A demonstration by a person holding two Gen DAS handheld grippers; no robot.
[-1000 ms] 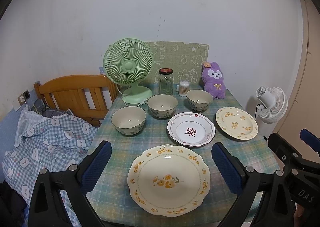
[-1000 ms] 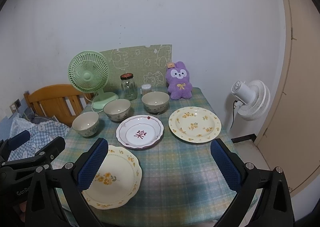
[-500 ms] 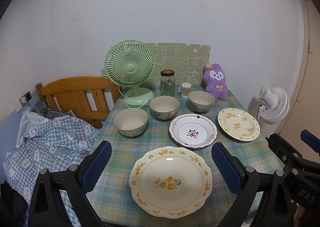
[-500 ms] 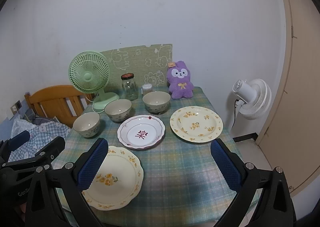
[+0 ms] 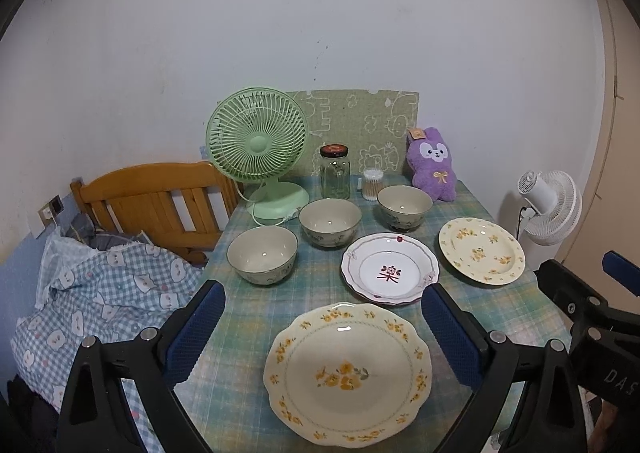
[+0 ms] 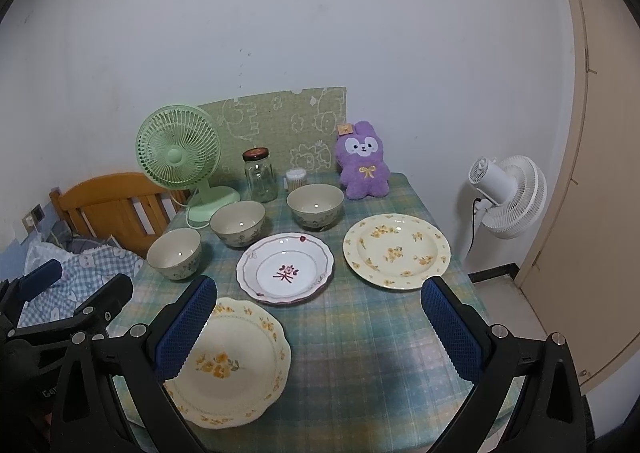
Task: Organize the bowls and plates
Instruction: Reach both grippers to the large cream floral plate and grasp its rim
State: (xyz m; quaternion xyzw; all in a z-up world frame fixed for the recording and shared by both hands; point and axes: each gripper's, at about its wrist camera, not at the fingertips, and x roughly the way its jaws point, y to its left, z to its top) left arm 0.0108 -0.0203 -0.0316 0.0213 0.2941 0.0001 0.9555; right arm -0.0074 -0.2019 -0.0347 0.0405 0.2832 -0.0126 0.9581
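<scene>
On the checked tablecloth [image 5: 256, 313] lie three plates: a large cream one with yellow flowers [image 5: 347, 373] [image 6: 234, 363] nearest me, a white one with a red motif [image 5: 390, 268] [image 6: 285, 268] in the middle, and a second yellow-flowered one [image 5: 481, 251] [image 6: 397, 251] at the right. Behind them stand three beige bowls in a slanted row [image 5: 262, 255] [image 5: 330, 217] [image 5: 405, 203] [image 6: 174, 253] [image 6: 238, 223] [image 6: 315, 206]. My left gripper [image 5: 324, 325] hangs open above the near plate. My right gripper [image 6: 320, 319] is open over the bare cloth.
At the back stand a green desk fan [image 5: 258, 141], a glass jar [image 5: 335, 177], a cotton-swab cup [image 5: 372, 184] and a purple plush rabbit [image 5: 434, 165]. A wooden chair [image 5: 152, 197] with checked bedding [image 5: 100, 301] is at the left. A white floor fan [image 6: 508, 197] stands right of the table.
Both views have shifted slightly, so the table sits a little lower and further right in frame. No dish has moved and both grippers stay open.
</scene>
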